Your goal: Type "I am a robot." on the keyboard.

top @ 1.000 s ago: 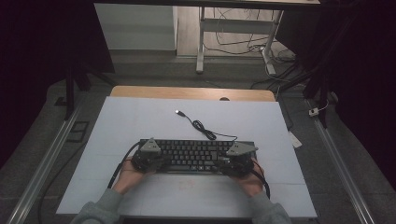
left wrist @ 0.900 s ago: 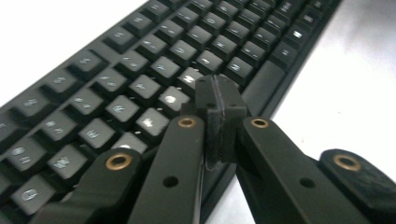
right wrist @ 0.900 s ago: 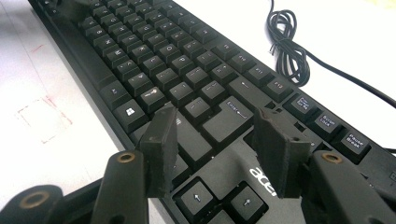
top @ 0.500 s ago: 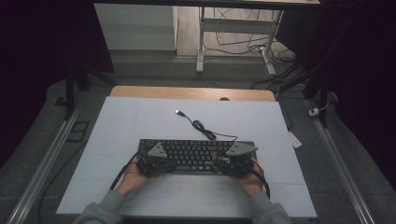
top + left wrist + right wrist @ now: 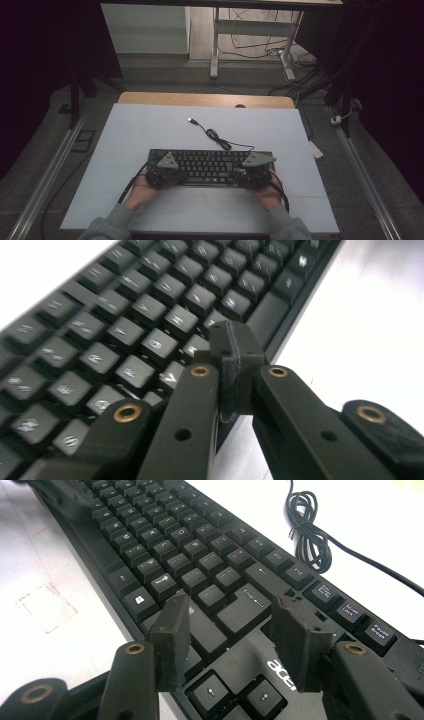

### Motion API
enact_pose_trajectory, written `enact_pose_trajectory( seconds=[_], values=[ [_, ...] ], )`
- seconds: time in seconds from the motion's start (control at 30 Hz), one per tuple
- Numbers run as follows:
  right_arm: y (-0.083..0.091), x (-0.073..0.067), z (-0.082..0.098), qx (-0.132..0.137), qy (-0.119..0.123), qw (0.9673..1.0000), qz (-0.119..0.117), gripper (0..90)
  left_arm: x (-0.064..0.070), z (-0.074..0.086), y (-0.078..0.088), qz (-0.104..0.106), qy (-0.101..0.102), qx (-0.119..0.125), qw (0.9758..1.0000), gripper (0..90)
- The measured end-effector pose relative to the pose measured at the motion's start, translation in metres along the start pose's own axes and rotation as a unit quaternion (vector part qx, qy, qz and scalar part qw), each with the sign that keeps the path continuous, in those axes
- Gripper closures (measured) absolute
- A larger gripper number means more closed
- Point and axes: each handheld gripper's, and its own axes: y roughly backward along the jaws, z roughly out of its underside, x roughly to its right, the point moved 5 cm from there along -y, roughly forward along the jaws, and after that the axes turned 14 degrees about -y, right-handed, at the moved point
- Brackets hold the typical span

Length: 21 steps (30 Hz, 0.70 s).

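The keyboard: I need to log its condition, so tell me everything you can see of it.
The keyboard is black, plastic-looking, with white-lettered keys and an "acer" mark above its arrow keys. It lies flat on the white table, near the person's edge. Its black cable, partly coiled, ends in a free USB plug. The shut left gripper and open right gripper hover at its ends.

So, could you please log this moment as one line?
left gripper: shut, over keyboard left end | right gripper: open, above its right end | cable: unplugged
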Motion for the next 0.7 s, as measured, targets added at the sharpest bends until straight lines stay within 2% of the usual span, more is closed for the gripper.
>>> enact_pose_trajectory(
  seconds=[0.07,0.2,0.33,0.43,0.53,0.7],
  values=[
    [0.0,0.001,0.0,0.0,0.001,1.0,0.001,50.3,-0.003,0.0,0.007,-0.005,0.008,0.011,0.9999,88.5],
    [0.0,0.0,0.0,0.001,0.002,1.0,0.0,50.3,-0.01,0.002,0.016,-0.021,0.025,0.019,0.9993,88.5],
    [0.0,0.0,0.0,0.0,0.001,1.0,0.0,50.3,-0.018,0.005,0.024,-0.042,0.049,0.029,0.9975,87.6],
    [0.0,0.001,0.0,0.0,0.002,1.0,0.002,50.3,-0.023,0.008,0.03,-0.054,0.067,0.038,0.9956,82.0],
    [0.0,0.001,0.0,0.0,0.002,1.0,0.002,50.3,-0.027,0.012,0.034,-0.065,0.08,0.042,0.9938,72.0],
    [0.0,0.001,0.0,0.0,0.001,1.0,0.001,50.3,-0.032,0.016,0.037,-0.08,0.093,0.04,0.9916,58.8]
  ],
)
